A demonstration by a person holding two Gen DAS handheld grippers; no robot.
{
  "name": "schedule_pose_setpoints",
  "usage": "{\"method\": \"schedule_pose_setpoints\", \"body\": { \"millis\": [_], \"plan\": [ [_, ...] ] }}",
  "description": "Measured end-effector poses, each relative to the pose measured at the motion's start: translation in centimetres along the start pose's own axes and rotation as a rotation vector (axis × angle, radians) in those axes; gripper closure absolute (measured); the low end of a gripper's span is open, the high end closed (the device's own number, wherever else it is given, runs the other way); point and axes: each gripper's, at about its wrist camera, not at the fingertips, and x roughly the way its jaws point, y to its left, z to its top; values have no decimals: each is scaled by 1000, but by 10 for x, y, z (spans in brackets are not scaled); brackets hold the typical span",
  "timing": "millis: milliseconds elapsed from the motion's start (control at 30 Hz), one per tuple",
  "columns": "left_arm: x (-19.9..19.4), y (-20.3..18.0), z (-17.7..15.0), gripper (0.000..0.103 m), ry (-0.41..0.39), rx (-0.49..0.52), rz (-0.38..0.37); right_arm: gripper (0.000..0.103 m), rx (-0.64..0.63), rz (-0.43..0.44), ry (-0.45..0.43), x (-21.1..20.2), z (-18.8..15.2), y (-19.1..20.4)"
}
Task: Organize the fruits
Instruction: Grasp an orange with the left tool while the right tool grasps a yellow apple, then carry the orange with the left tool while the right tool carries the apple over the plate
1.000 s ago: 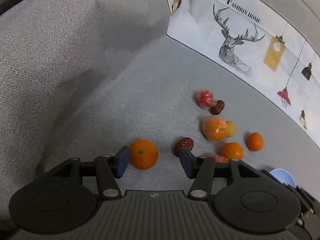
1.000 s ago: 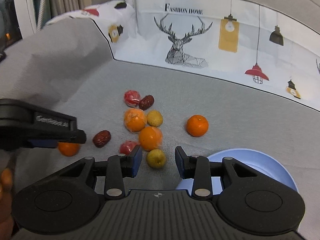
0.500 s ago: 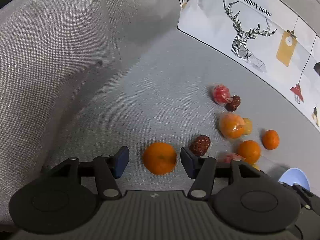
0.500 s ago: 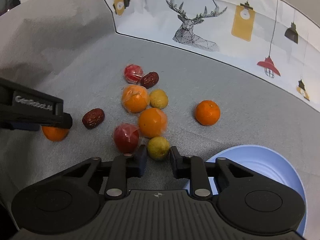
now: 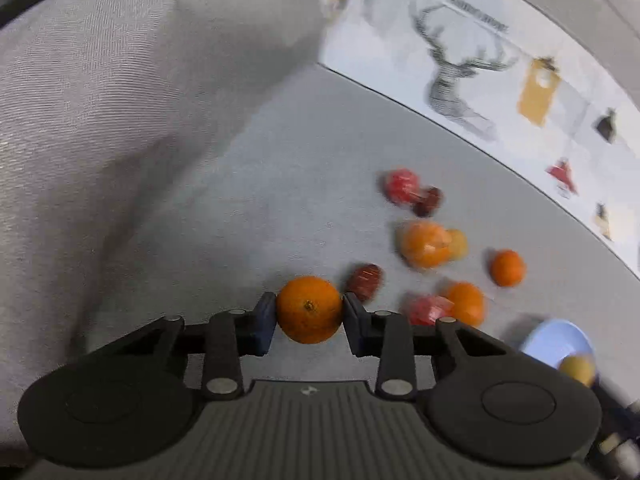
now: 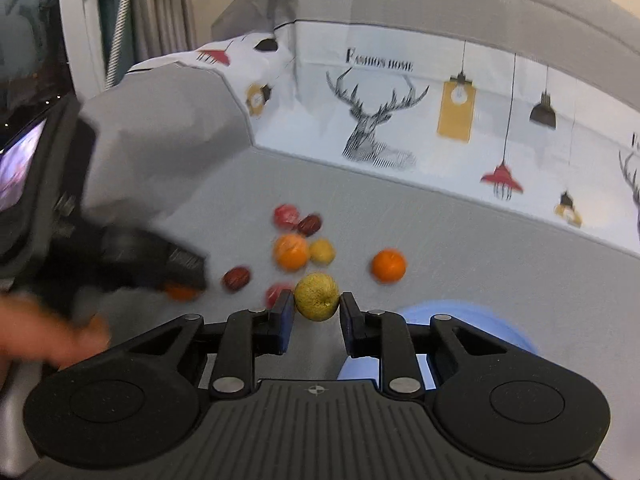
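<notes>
My left gripper (image 5: 309,312) is shut on an orange (image 5: 309,309) and holds it just above the grey sofa seat. My right gripper (image 6: 317,307) is shut on a small yellow-green fruit (image 6: 317,297), lifted above the seat beside the blue plate (image 6: 472,312). The plate (image 5: 556,342) and the yellow fruit (image 5: 577,369) also show at the right edge of the left wrist view. Loose fruits lie between: a wrapped orange (image 6: 291,252), a plain orange (image 6: 389,265), red wrapped fruits (image 6: 285,215) and dark red dates (image 6: 237,277).
A white printed cloth with a deer (image 6: 376,128) covers the sofa back. A grey cushion (image 5: 120,100) rises at the left. The left gripper's body and the hand holding it (image 6: 48,332) show blurred at the left of the right wrist view.
The left gripper closed on the orange and raised it. The right gripper closed on the yellow-green fruit and lifted it off the seat, toward the plate.
</notes>
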Motion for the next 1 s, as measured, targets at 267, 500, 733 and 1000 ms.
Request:
{"method": "schedule_pose_setpoints", "body": {
  "millis": [267, 500, 733, 1000],
  "plan": [
    [0, -12, -19, 64, 103, 79, -175, 77, -30, 63, 135, 33, -35, 21],
    [14, -4, -19, 63, 174, 49, -185, 77, -40, 53, 228, 61, -47, 23],
    [15, -12, -20, 63, 166, 84, -165, 77, -45, 57, 224, 62, -46, 24],
    [12, -17, -22, 64, 138, 127, -153, 77, -52, 61, 179, 47, -43, 19]
  ]
}}
